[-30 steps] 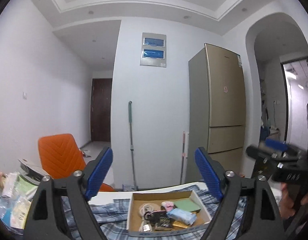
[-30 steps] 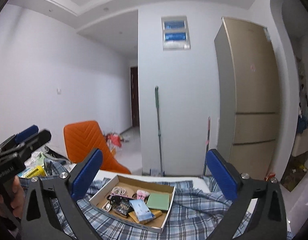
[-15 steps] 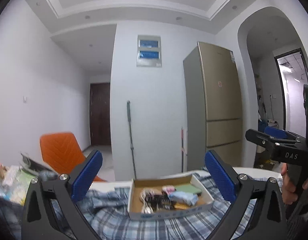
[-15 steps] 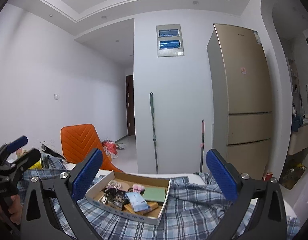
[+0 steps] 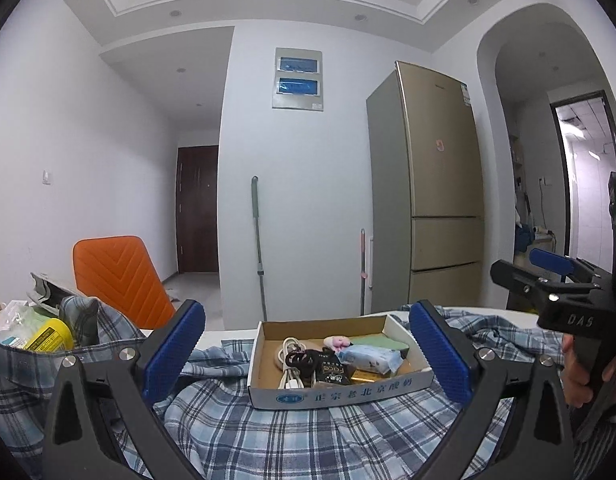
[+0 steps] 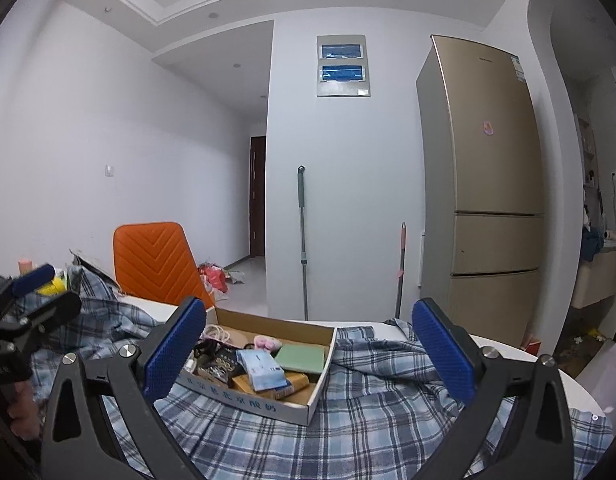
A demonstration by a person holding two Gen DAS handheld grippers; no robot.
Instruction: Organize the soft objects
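We hold both tools with jaws spread wide and nothing between them: the left gripper (image 5: pixel 308 354) frames the cardboard box (image 5: pixel 340 394) squarely, and the right gripper (image 6: pixel 310 354) looks at the same box from a little to its right, neither pad touching anything. Inside the box we can make out a white cable (image 5: pixel 289 364), a small pink plush (image 5: pixel 337 343), a blue tissue pack (image 5: pixel 371 358), a flat green pad (image 6: pixel 301 358), and some dark packets we cannot read clearly. The box sits on a rumpled blue plaid cloth (image 5: pixel 292 436) that covers the white table (image 6: pixel 548 364) and bunches up toward the left, where a yellow container (image 5: pixel 48 335) and other clutter lie partly wrapped in it. As for progress, the soft items are gathered in the box, yet the cloth, itself soft, lies crumpled and unfolded beneath it. That fits either a sorting job largely finished with the cloth simply serving as a cover, or one in which the cloth and the mixed contents are yet to be dealt with; we cannot tell which from here. Beyond stand an orange chair (image 5: pixel 120 276) and a gold fridge (image 5: pixel 432 192).
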